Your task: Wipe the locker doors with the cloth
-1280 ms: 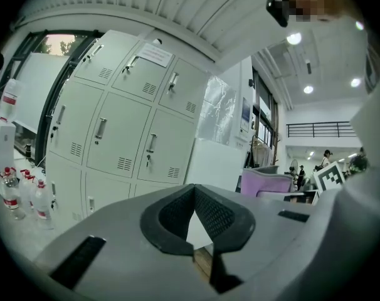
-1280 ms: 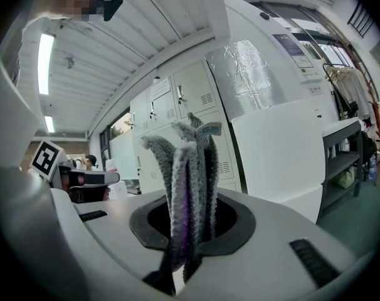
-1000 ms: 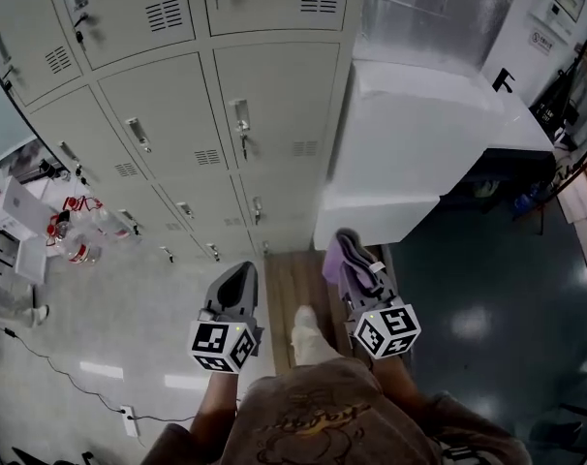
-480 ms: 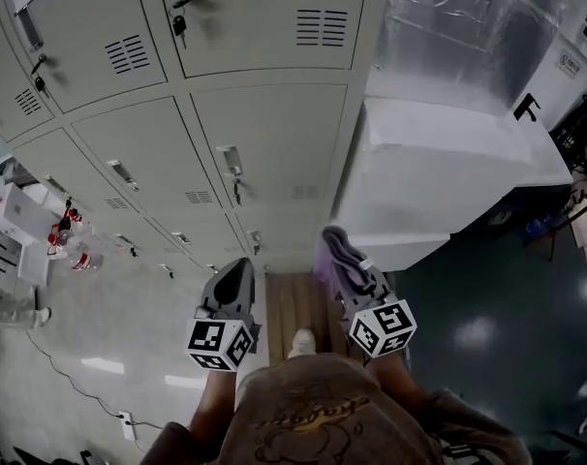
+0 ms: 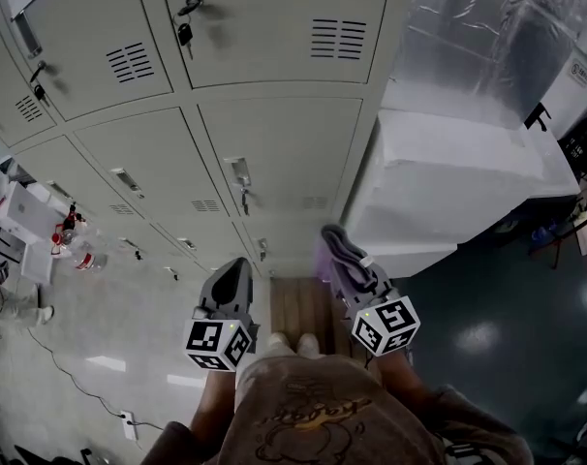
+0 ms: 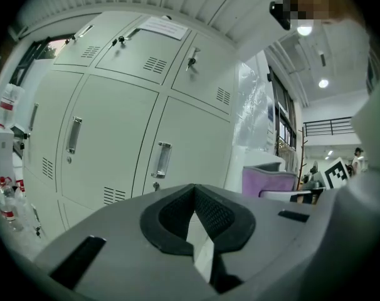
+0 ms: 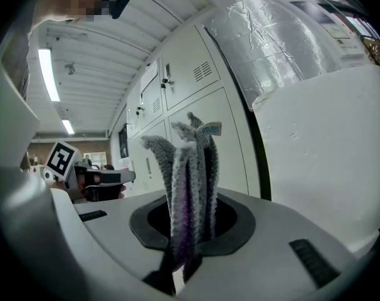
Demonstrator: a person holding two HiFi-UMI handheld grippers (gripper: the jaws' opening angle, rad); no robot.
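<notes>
The cloth [image 7: 189,168], a fluffy grey-and-purple pile fabric, is clamped low in the right tongs [image 7: 185,243]. Its folds stand upright and free above the jaws, near the locker doors [image 5: 274,153] but apparently not touching them, while the left tongs [image 6: 194,193] are closed on nothing. The cloth is judged light, soft and limp, neither slippery nor fragile, so it is expected to flop and bunch rather than present a flat face. The present hold on the gathered folds is judged adequate, provided enough free pile is kept ahead of the jaws to be pressed against the painted metal.
</notes>
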